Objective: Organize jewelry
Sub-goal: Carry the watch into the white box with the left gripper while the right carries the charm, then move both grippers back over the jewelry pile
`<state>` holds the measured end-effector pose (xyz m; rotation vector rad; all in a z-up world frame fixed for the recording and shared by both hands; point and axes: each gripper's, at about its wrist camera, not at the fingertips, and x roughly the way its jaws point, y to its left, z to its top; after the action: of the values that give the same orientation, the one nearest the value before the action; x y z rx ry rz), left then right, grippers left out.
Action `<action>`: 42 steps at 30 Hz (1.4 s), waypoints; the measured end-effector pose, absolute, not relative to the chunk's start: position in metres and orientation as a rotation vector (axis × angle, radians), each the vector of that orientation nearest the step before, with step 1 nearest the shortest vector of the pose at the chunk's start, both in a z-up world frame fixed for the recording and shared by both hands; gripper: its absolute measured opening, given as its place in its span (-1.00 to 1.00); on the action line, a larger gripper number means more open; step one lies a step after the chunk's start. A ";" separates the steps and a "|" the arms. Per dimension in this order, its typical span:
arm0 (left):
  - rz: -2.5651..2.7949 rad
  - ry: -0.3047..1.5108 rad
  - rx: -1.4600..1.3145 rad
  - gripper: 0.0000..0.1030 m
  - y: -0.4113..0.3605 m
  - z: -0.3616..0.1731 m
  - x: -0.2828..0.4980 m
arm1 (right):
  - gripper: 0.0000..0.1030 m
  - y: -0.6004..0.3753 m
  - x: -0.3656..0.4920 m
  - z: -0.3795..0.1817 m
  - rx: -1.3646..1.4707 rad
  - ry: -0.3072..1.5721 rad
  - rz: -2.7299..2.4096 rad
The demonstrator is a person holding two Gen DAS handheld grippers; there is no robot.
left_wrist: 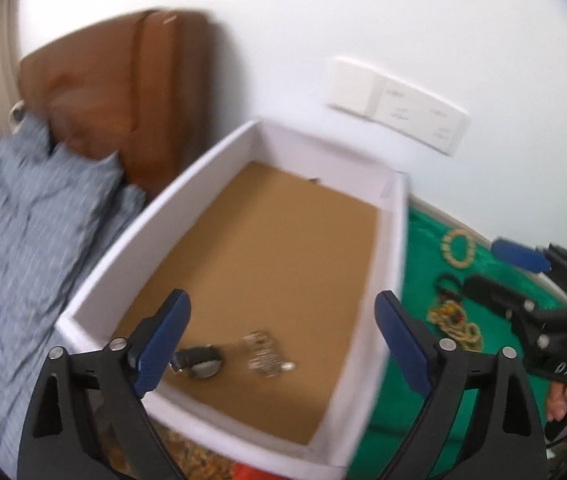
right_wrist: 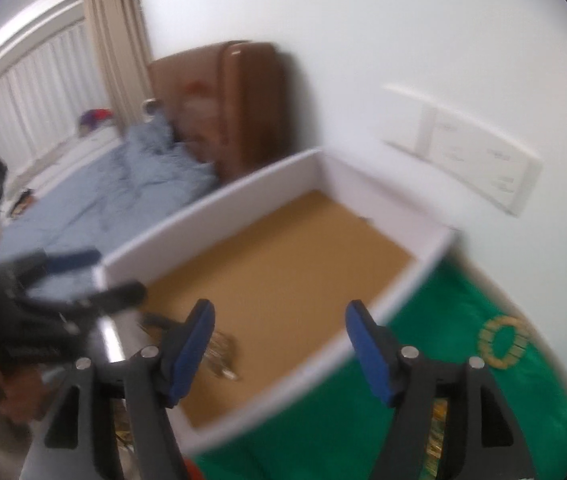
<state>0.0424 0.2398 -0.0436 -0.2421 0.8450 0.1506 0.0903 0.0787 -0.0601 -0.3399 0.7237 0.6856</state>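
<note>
Your left tool [left_wrist: 283, 328] hangs over the white box [left_wrist: 123, 248], jaws spread wide with nothing between them. Below it, a watch [left_wrist: 199, 360] and a silver chain piece [left_wrist: 265, 354] lie on the box's brown floor near the front wall. Your right tool [right_wrist: 279, 344] gapes empty too, above the box's near edge. On the green cloth [left_wrist: 415, 392] beside the box wait a beaded bracelet [left_wrist: 459, 248] and a gold necklace [left_wrist: 453, 322].
</note>
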 end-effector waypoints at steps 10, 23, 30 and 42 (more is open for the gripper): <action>-0.120 0.969 -0.142 0.87 0.113 -0.056 0.067 | 0.36 -0.106 0.068 -0.106 -0.243 0.835 0.336; -0.247 1.094 -0.036 0.91 0.023 -0.092 0.068 | 0.36 -0.184 0.059 -0.130 -0.117 0.890 0.321; -0.253 1.148 -0.070 0.91 0.026 -0.109 0.082 | 0.36 -0.187 0.056 -0.132 -0.110 0.910 0.327; -0.294 1.172 -0.014 0.86 0.011 -0.154 0.145 | 0.36 -0.197 0.056 -0.138 -0.075 0.939 0.307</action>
<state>0.1453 0.0109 -0.1539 -0.0142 1.1716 -0.2940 0.0557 -0.1971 -0.1383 -0.0747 0.9391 0.3074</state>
